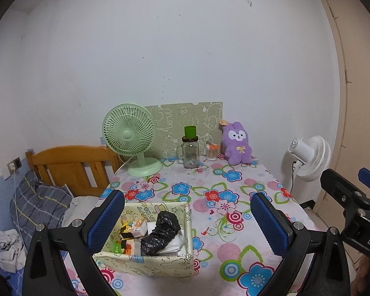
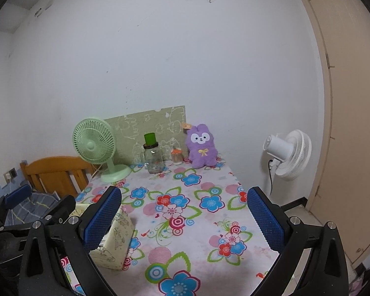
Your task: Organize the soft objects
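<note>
the upright purple plush bunny [image 2: 202, 146] sits at the table's far edge, well ahead of both spread, empty grippers; the right gripper [image 2: 184, 212] looks nearer than the left gripper [image 1: 187, 215].

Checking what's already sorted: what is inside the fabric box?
The fabric box holds a crumpled black plastic bag, small colourful items and something white. Whatever lies beneath them is hidden.

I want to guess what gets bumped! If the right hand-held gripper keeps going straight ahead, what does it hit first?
Probably nothing soon. The right hand-held gripper is open and points over bare flowered tablecloth. Farther on, roughly in line, stand the small jar and purple plush bunny by the wall; depth is hard to judge.
</note>
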`<control>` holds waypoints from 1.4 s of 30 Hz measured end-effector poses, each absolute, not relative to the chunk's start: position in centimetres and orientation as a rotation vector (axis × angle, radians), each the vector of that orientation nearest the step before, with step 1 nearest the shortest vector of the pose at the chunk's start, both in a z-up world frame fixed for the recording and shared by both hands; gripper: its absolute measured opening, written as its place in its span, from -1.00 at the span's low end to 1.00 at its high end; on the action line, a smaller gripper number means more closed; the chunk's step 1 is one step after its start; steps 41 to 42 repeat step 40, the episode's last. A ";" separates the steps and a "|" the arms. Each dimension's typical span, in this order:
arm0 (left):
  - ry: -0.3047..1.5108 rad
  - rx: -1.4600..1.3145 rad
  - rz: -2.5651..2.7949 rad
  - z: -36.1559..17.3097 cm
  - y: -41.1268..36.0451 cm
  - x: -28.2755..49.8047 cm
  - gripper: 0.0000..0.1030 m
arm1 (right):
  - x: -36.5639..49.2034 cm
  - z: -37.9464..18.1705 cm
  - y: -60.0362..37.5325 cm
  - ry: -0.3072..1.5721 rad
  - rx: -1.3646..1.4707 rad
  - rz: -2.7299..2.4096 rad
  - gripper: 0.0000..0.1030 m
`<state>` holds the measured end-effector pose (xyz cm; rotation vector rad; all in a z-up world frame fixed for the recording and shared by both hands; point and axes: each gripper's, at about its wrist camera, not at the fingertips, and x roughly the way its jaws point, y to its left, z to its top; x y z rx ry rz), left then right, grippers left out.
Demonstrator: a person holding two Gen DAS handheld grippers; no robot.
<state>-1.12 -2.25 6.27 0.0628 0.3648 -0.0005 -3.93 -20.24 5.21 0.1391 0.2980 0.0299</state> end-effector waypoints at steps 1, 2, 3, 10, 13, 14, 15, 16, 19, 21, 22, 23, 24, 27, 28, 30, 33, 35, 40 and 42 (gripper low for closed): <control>0.364 0.061 -0.001 6.3 -2.2 -1.2 0.99 | -3.9 5.3 -20.2 0.298 0.138 0.029 0.99; 0.363 0.060 -0.002 6.3 -2.2 -1.2 0.99 | -3.9 5.3 -20.2 0.298 0.138 0.031 0.99; 0.363 0.058 -0.002 6.3 -2.2 -1.2 0.99 | -3.9 5.3 -20.2 0.297 0.137 0.029 0.99; 0.372 0.045 -0.005 6.2 -2.0 -1.1 0.99 | -4.0 5.3 -20.3 0.304 0.133 0.026 0.99; 0.375 0.033 -0.004 6.1 -1.8 -1.0 0.99 | -3.9 5.4 -20.3 0.311 0.129 0.024 0.99; 0.376 0.028 -0.004 6.1 -1.8 -1.0 0.99 | -3.8 5.4 -20.3 0.314 0.126 0.023 0.99; 0.376 0.022 -0.004 6.1 -1.7 -1.0 0.99 | -3.7 5.4 -20.2 0.317 0.123 0.023 0.99; 0.375 0.019 -0.003 6.1 -1.6 -1.0 0.99 | -3.6 5.3 -20.2 0.320 0.119 0.025 0.99; 0.382 0.016 0.003 6.0 -1.5 -0.9 0.99 | -3.4 5.3 -20.0 0.325 0.114 0.032 0.99; 0.385 0.015 0.006 5.9 -1.4 -0.8 0.99 | -3.3 5.2 -19.9 0.326 0.111 0.034 0.99; 0.385 0.014 0.006 5.9 -1.4 -0.7 0.99 | -3.2 5.2 -19.9 0.327 0.109 0.036 0.99; 0.386 0.013 0.006 5.8 -1.4 -0.7 0.99 | -3.2 5.2 -19.8 0.329 0.108 0.036 0.99; 0.387 0.012 0.006 5.8 -1.3 -0.7 0.99 | -3.2 5.1 -19.9 0.331 0.107 0.036 0.99; 0.389 0.009 0.006 5.7 -1.2 -0.6 0.99 | -3.0 5.1 -19.8 0.335 0.105 0.034 0.99; 0.390 0.008 0.006 5.7 -1.2 -0.6 0.99 | -2.9 5.0 -19.7 0.337 0.105 0.034 0.99; 0.394 0.008 0.007 5.7 -1.1 -0.4 0.99 | -2.9 5.0 -19.6 0.339 0.103 0.034 0.99; 0.399 0.006 0.009 5.6 -0.9 -0.2 0.99 | -2.6 5.0 -19.4 0.343 0.097 0.033 0.99; 0.404 0.007 0.011 5.5 -0.9 -0.1 0.99 | -2.5 4.9 -19.4 0.345 0.096 0.034 0.99; 0.412 0.004 0.016 5.3 -0.7 0.2 0.99 | -2.2 4.7 -19.2 0.353 0.093 0.035 0.99; 0.412 0.004 0.016 5.3 -0.7 0.2 0.99 | -2.2 4.7 -19.2 0.353 0.093 0.035 0.99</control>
